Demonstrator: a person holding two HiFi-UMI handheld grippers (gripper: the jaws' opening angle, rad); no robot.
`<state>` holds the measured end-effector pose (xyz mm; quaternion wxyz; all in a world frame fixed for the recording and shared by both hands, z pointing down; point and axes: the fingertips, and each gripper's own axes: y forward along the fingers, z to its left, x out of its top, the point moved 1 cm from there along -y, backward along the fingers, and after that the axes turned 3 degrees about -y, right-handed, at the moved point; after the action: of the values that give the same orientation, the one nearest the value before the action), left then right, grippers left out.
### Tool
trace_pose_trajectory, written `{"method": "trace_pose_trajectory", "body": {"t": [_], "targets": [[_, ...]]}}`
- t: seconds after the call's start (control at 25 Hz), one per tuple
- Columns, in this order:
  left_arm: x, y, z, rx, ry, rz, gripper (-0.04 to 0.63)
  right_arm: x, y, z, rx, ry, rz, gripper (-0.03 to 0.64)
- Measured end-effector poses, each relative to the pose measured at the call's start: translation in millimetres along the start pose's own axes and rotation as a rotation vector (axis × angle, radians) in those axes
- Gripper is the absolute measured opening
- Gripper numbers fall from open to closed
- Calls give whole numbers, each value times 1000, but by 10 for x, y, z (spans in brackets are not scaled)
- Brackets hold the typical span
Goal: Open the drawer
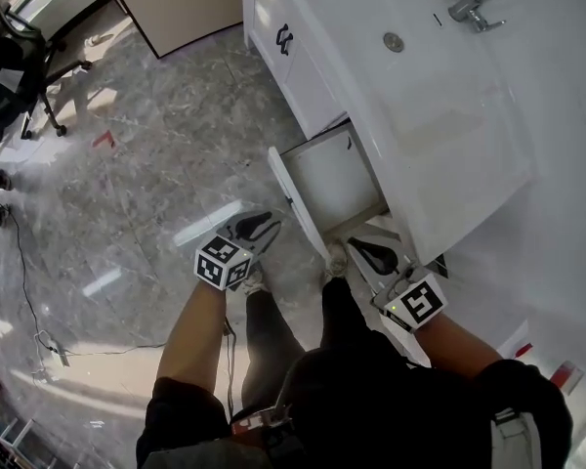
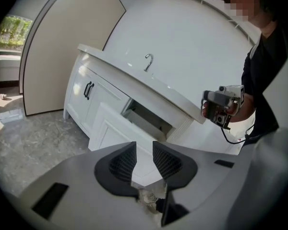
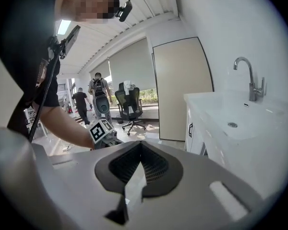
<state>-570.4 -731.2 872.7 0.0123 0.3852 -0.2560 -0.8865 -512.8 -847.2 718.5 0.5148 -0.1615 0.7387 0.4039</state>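
Observation:
The white vanity's drawer (image 1: 327, 179) stands pulled out below the basin top, its front panel (image 1: 298, 203) edge-on toward me. The left gripper view shows the same drawer (image 2: 146, 120) drawn out of the cabinet. My left gripper (image 1: 262, 226) hangs left of the drawer front, apart from it; its jaws (image 2: 144, 145) stand open with nothing between them. My right gripper (image 1: 373, 253) is just right of the drawer's near corner, under the counter edge. Its pads (image 3: 140, 146) meet at the tips with nothing held. Each gripper shows in the other's view: right (image 2: 223, 107), left (image 3: 102, 131).
A cabinet door with a black handle (image 1: 284, 39) sits left of the drawer. The basin has a tap (image 1: 474, 8) and a drain (image 1: 394, 42). A beige panel (image 1: 176, 3) and an office chair (image 1: 10, 66) stand across the marble floor. A cable (image 1: 24, 281) trails at left. People (image 3: 100, 92) stand far off.

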Motion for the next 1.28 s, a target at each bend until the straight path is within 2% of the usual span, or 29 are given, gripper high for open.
{"method": "trace_pose_trajectory", "body": {"t": [0.28, 0.56, 0.8, 1.28], "targets": [[628, -364, -387, 10, 30, -112, 2, 496, -121, -65, -15, -18, -40, -5], [1324, -836, -859, 2, 94, -202, 2, 1039, -209, 46, 22, -61, -47, -5], [1816, -1217, -1351, -7, 91, -287, 2, 1415, -425, 99, 45, -77, -63, -5], [2761, -1999, -2230, -3, 184, -426, 1, 2276, -897, 72, 65, -106, -129, -5]]}}
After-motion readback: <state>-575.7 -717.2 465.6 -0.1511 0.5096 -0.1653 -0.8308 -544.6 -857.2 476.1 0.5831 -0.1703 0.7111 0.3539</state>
